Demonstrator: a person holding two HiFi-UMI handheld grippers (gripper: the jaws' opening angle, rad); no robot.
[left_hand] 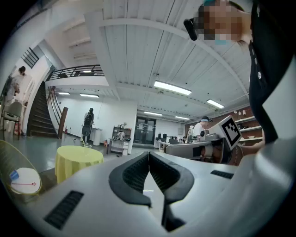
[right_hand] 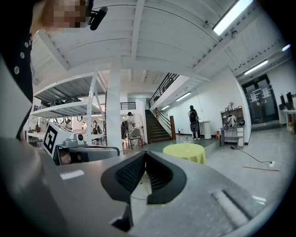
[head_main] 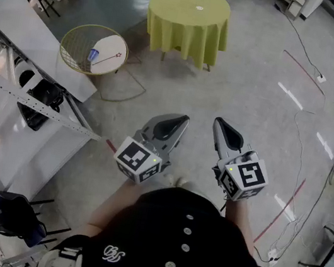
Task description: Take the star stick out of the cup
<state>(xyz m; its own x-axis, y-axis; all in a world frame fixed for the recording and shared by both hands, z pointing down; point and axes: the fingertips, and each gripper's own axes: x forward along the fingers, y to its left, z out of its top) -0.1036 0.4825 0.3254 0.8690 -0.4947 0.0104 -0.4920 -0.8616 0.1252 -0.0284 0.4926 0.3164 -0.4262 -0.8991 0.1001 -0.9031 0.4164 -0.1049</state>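
**Head view, with both gripper views.** The star stick point(head_main: 106, 59) lies in the upper left of the frame. It is a thin red line whose star end points right, towards the frame's centre, and whose other end meets the small blue cup point(head_main: 93, 55). Its long axis runs almost level across the frame, rising slightly to the right. Whether the cup stands or lies on its side is too small to tell. Both rest on a white disc point(head_main: 111, 44) set in a round yellow wire frame point(head_main: 76, 40) on the floor. A table under a yellow cloth point(head_main: 174, 19) stands to the right of them, at upper centre.

The left gripper point(head_main: 183, 121) and the right gripper point(head_main: 218, 123) are held side by side at lower centre, close to the person's body and well apart from the cup. The stick lies up and to the left of both tips, so the left gripper is judged the nearer. In the left gripper view the cup point(left_hand: 14, 175) and the stick point(left_hand: 27, 184) sit at the lower left edge, far off the jaw line.

The left gripper's pads point(left_hand: 134, 173) are pressed together at the tips with nothing between them. The right gripper's pads point(right_hand: 132, 173) are likewise closed and empty.

Markings: black-and-white square markers on each gripper's cube point(head_main: 139, 158), and a small white emblem point(head_main: 111, 253) on the black shirt that cannot be read. No brand or label can be made out.
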